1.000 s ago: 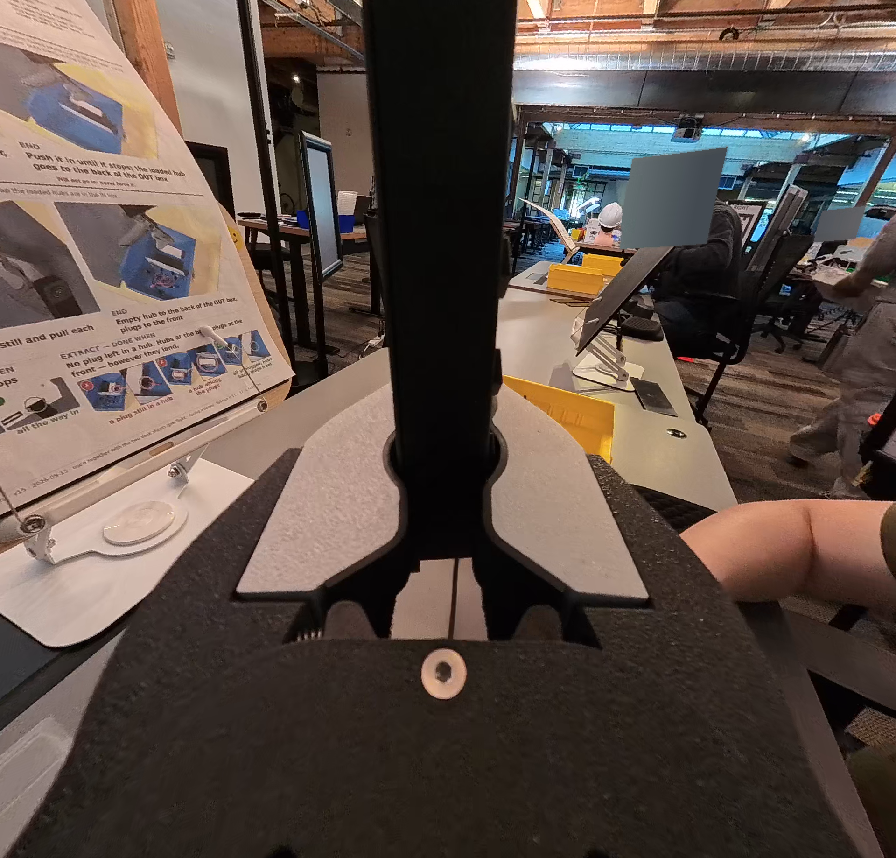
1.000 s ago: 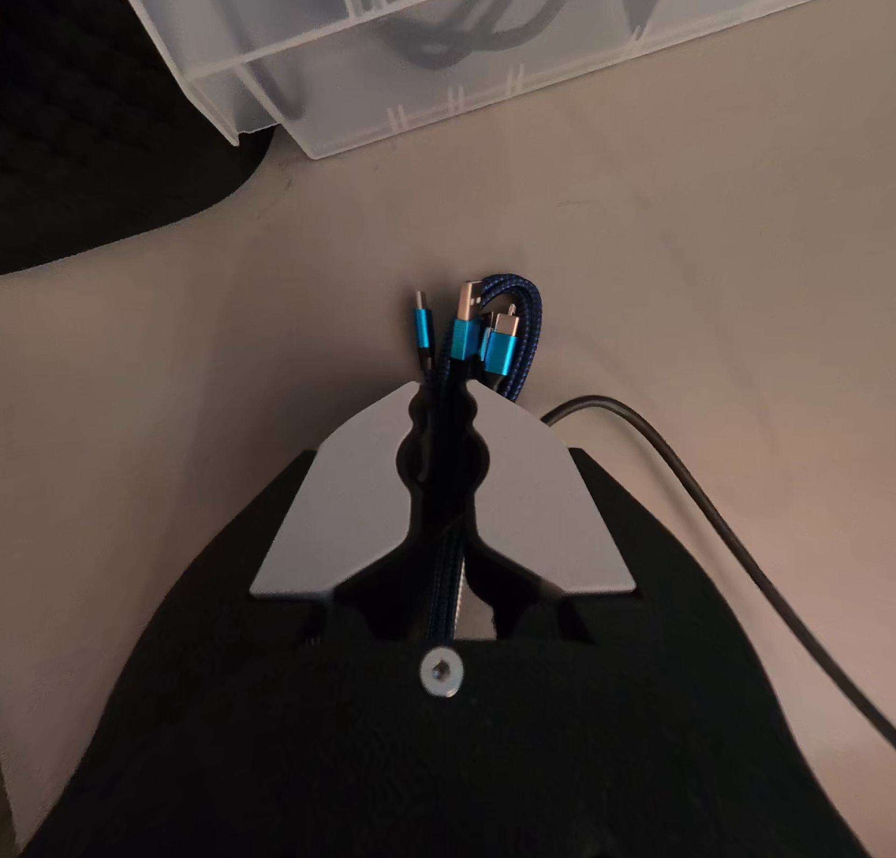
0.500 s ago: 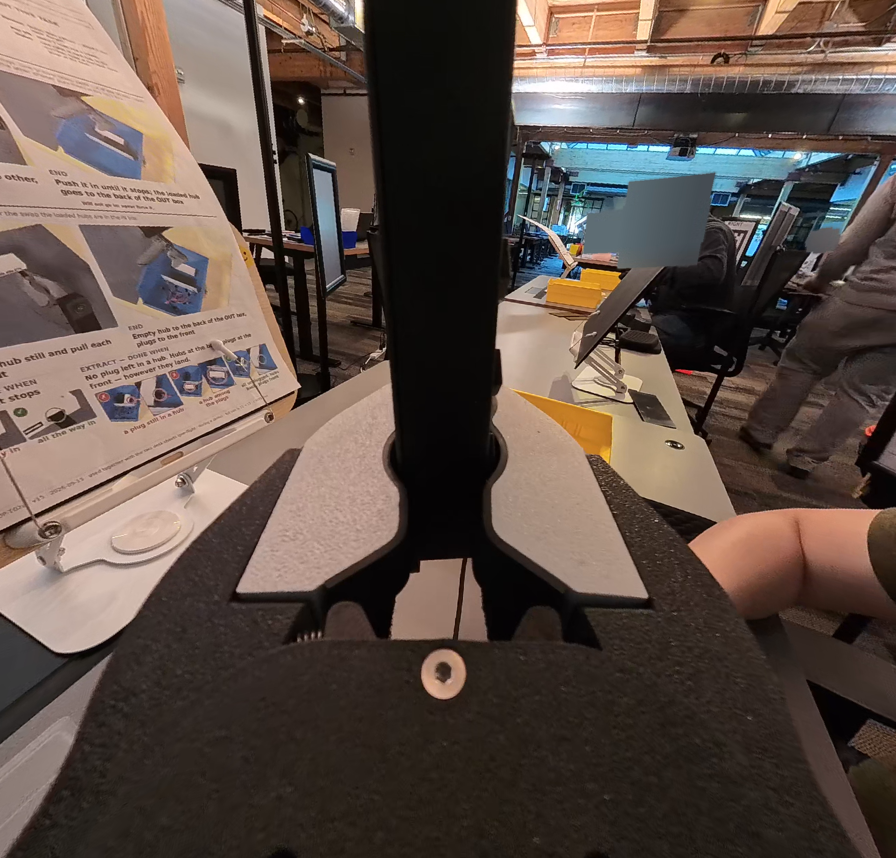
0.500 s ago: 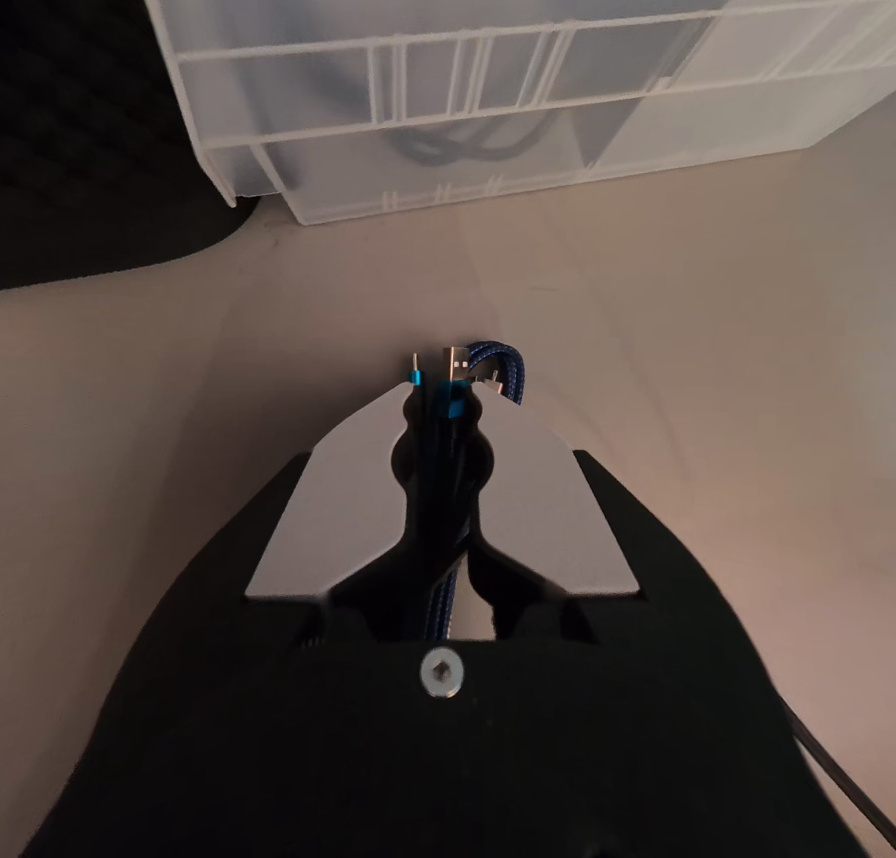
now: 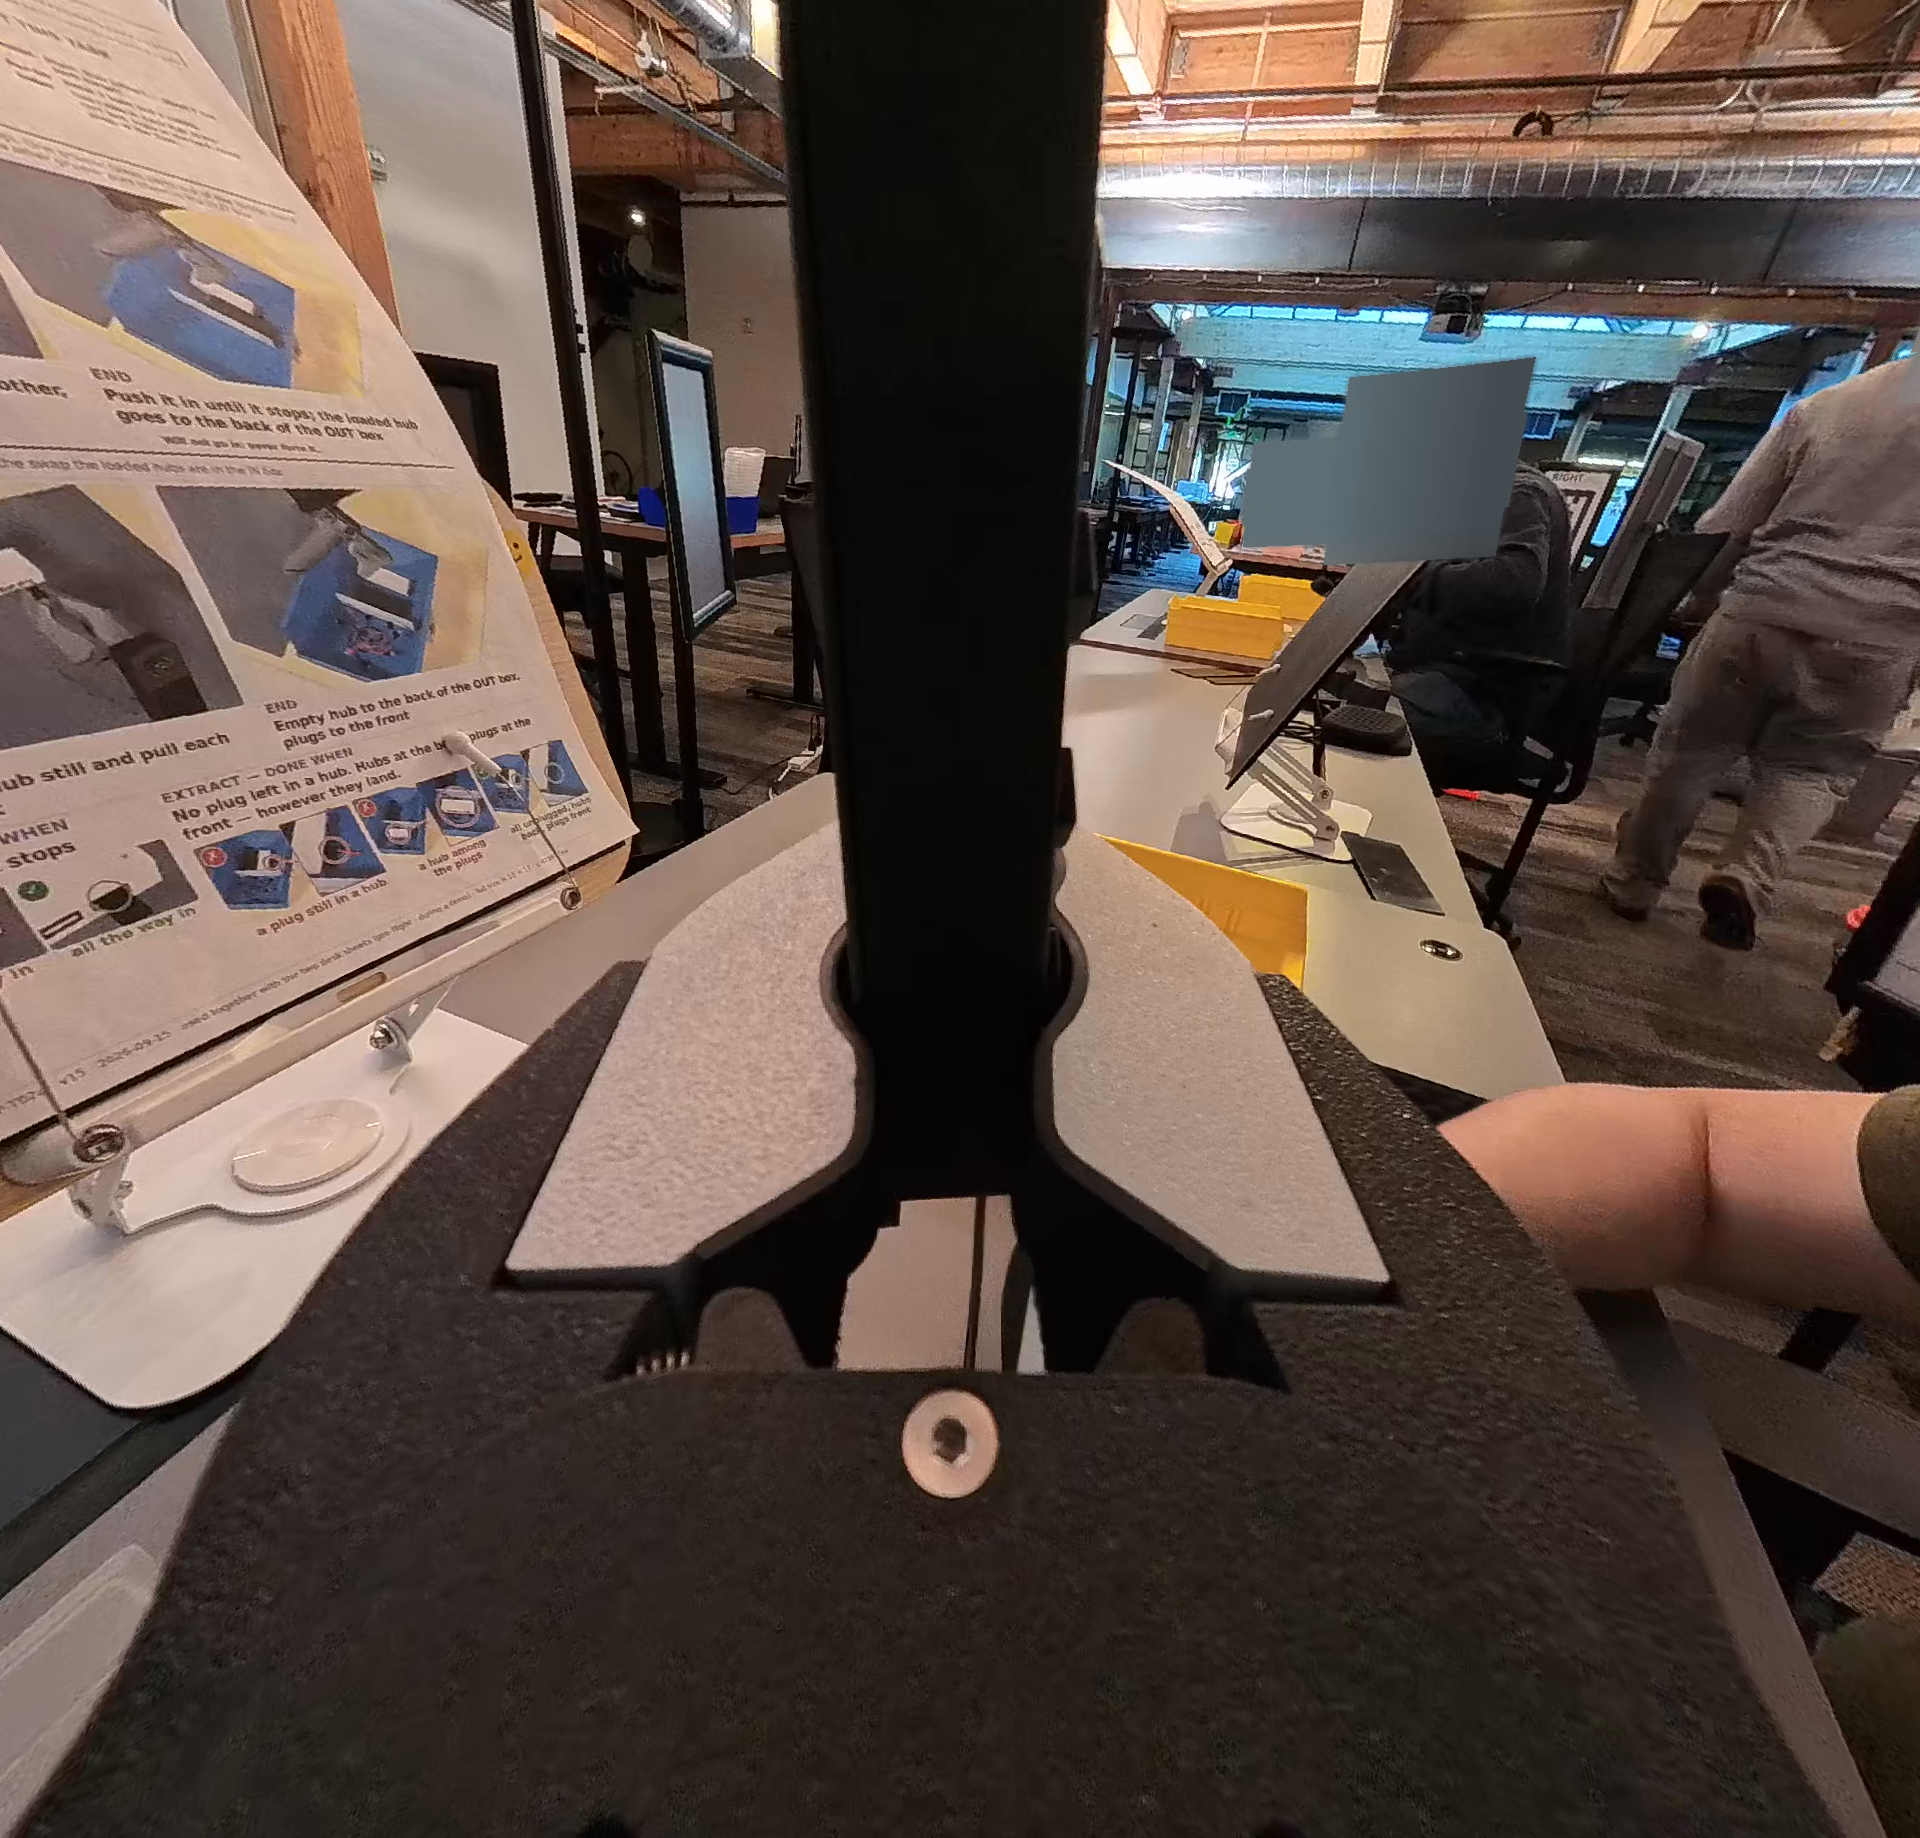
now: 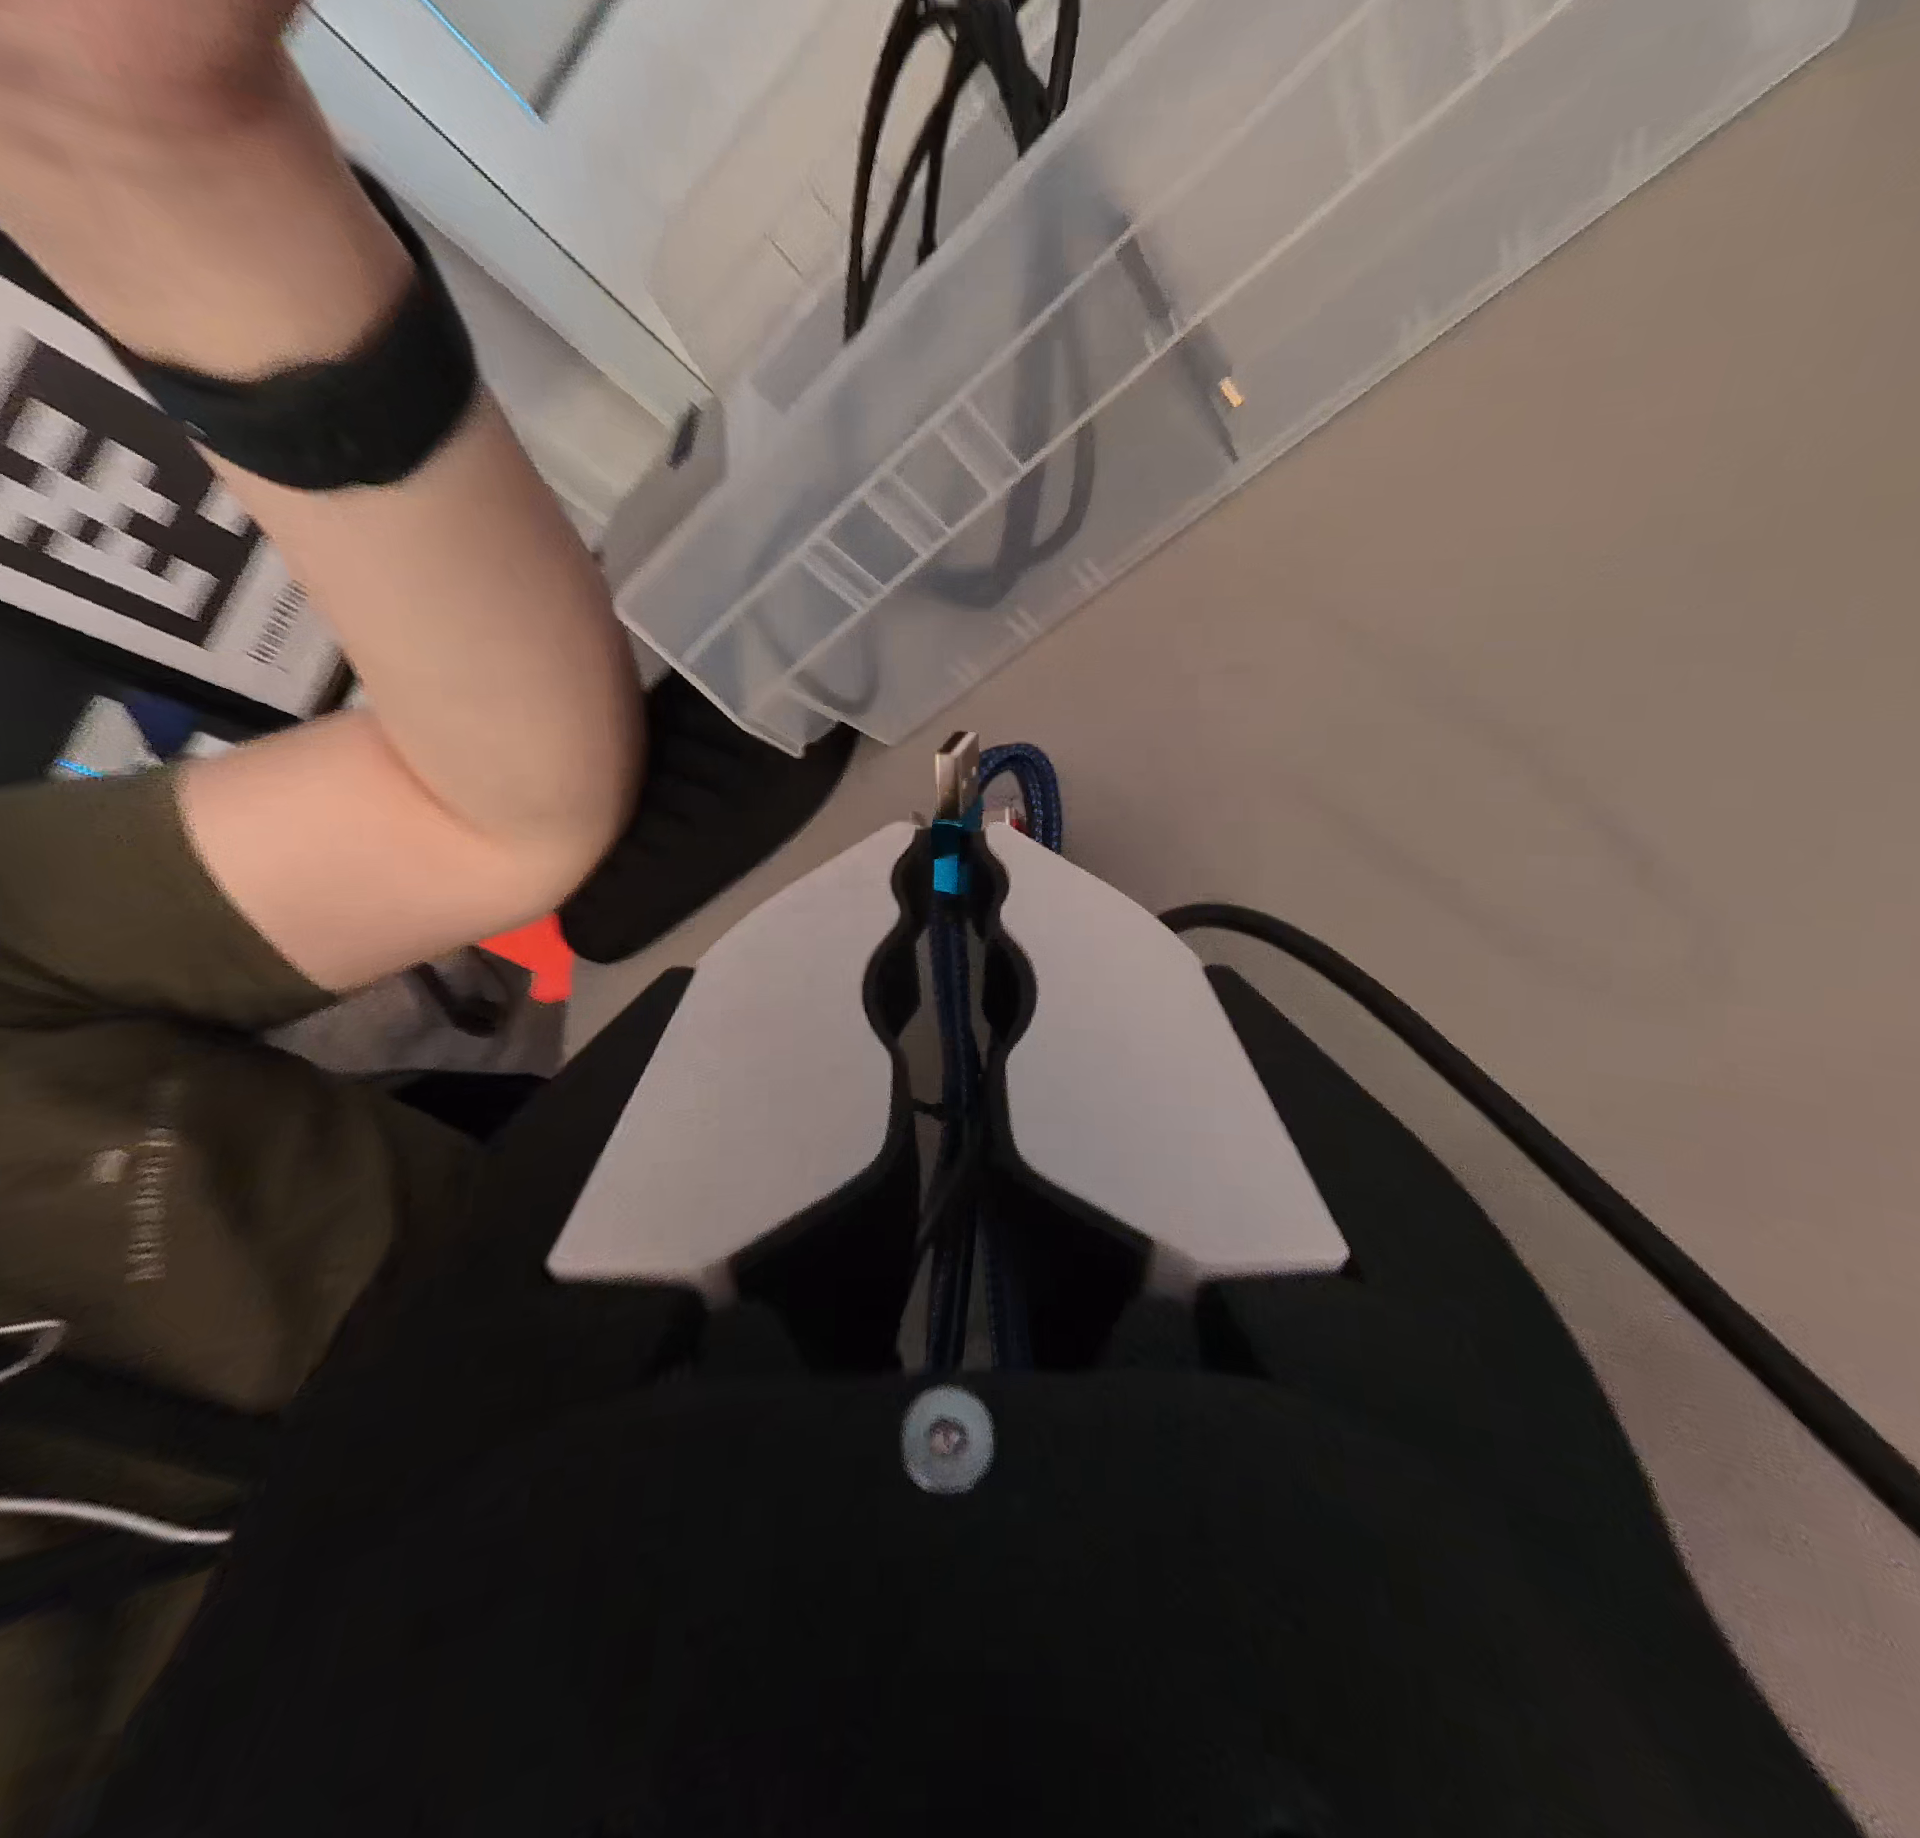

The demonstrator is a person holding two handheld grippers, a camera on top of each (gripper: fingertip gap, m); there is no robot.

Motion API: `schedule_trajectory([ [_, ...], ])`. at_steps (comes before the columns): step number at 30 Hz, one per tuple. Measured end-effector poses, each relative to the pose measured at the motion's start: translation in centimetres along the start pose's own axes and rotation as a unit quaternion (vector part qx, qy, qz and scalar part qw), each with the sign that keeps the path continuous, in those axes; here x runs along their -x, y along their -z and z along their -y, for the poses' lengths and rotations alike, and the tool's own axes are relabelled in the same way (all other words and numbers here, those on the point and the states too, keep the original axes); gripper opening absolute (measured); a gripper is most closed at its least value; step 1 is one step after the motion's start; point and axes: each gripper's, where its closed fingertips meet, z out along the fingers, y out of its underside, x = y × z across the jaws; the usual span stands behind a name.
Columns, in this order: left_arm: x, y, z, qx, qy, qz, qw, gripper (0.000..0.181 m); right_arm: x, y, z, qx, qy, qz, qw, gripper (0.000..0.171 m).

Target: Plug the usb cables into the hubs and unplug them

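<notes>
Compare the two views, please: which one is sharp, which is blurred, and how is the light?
Left wrist view: bright, sharp, with wide-angle bending at the edges, as on the instruction sheet. Right wrist view: dim, warm light; motion blur smears the person's arm and the clear plastic bin; the USB plug stays fairly clear.

My right tool (image 6: 951,832), black with pale grey fingers (image 6: 790,1061), pinches a dark blue braided cable (image 6: 1023,780) with a bright blue plug collar. Ahead sits a frosted clear bin (image 6: 1195,354); beside it lies a beige desk (image 6: 1507,749).
</notes>
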Motion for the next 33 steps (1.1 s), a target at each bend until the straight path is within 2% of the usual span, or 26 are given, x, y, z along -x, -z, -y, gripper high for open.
schedule_trajectory([
  [3,0.1,-0.1,-0.1,0.001,0.002,0.000,1.000,0.026,-0.5,1.1,0.5,-0.025,-0.034,0.014,0.999,0.007],
  [11,-0.1,-0.6,-0.7,0.012,0.002,-0.002,1.000,0.026,-4.6,-0.5,-2.4,0.052,-0.058,-0.070,0.995,0.007],
  [17,0.0,-0.6,-0.8,0.013,0.003,-0.003,1.000,0.025,-5.1,-0.5,-2.3,0.026,-0.078,-0.060,0.995,0.007],
  [25,0.0,-0.6,-0.7,0.010,0.003,-0.004,1.000,0.025,-4.7,-0.1,-3.3,0.105,0.075,-0.165,0.978,0.009],
  [33,-0.1,-0.6,-0.7,0.011,0.002,-0.005,1.000,0.025,-4.1,0.5,-4.0,0.156,0.144,-0.240,0.947,0.010],
])
